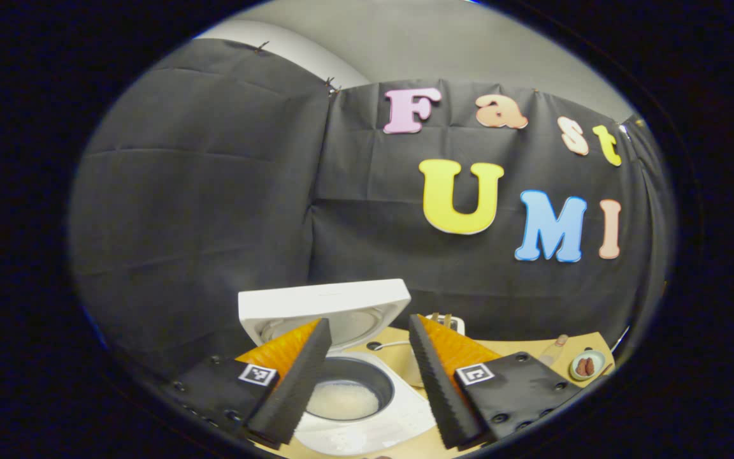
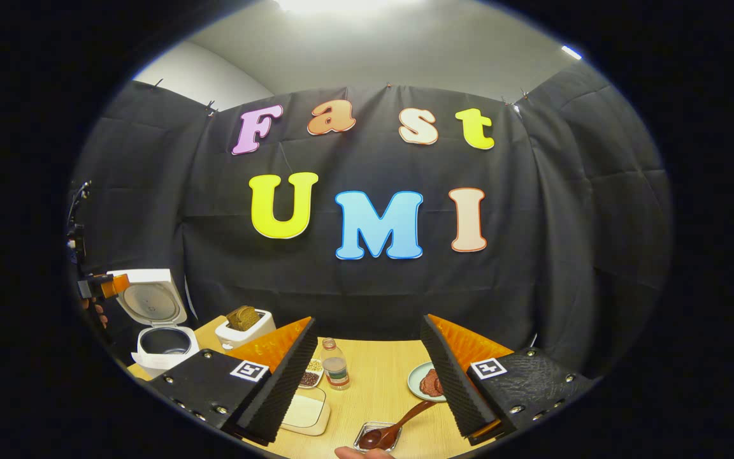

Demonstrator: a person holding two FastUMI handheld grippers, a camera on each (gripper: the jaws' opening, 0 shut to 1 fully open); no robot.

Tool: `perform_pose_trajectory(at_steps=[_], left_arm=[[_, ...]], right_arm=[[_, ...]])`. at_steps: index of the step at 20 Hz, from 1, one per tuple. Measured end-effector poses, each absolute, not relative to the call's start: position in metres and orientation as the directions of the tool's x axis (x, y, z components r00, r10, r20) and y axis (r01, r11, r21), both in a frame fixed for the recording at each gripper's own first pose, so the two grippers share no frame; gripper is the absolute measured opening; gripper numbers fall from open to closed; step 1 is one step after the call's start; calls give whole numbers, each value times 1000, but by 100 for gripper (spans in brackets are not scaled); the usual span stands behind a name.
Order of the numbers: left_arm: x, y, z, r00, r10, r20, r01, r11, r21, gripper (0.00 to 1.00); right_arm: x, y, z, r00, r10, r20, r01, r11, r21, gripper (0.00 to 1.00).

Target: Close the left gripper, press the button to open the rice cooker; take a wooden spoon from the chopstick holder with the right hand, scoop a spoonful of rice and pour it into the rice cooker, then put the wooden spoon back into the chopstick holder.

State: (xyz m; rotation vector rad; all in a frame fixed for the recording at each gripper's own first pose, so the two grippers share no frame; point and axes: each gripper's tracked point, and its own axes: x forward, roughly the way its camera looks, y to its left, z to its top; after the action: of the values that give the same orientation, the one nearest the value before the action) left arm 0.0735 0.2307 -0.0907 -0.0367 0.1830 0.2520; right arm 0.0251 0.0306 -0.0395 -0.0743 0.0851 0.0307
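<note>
Rice cooker sits at the left end of the table, lid standing open, and pale rice or water shows in the bottom of its dark pot. In the left gripper view, the left gripper hangs just above that pot with its jaws spread and nothing between them. Moving right in the right gripper view: a toaster with bread, a small dish of beans, a bottle, a pale tub that looks to hold rice, then a wooden spoon lying with its bowl in a small clear tray, and a plate of something dark red. The right gripper hovers over the table — jaws wide apart, holding nothing. A fingertip pokes in at the bottom edge beside the tray. No chopstick holder can be made out, so where the spoon should go back is unclear. Likely risks: the spoon's slim, slanted handle could slip or twist between the pads and spill rice on the way across — and the left gripper over the pot could block the pour.
</note>
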Motion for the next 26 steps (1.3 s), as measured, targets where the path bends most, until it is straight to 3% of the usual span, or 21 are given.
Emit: perform_pose_trajectory(at_steps=[1, 2, 8, 14, 20, 26], left_arm=[[69, 221, -76, 961, 230, -155, -236, 972, -19, 94], [60, 213, -64, 967, 220, -130, -225, 974, -25, 95], [24, 158, -35, 988, 135, -72, -138, 989, -48, 94], [-3, 127, -56, 993, 79, -85, -84, 995, -50, 94], [-11, 103, -73, 993, 48, -103, -53, 998, -44, 94], [-12, 81, -81, 993, 39, -112, -43, 998, -37, 94]], right_arm=[[25, 33, -39, 996, 35, -82, -41, 997, -66, 99], [25, 35, -38, 996, 42, -83, -47, 997, -64, 97], [19, 42, -43, 993, 70, -94, -75, 996, -52, 99], [22, 20, -72, 990, 31, -136, -37, 998, -41, 99], [36, -27, -131, 967, -43, -250, 42, 999, -8, 99], [52, -51, -192, 941, -46, -336, 48, 999, -1, 99]])
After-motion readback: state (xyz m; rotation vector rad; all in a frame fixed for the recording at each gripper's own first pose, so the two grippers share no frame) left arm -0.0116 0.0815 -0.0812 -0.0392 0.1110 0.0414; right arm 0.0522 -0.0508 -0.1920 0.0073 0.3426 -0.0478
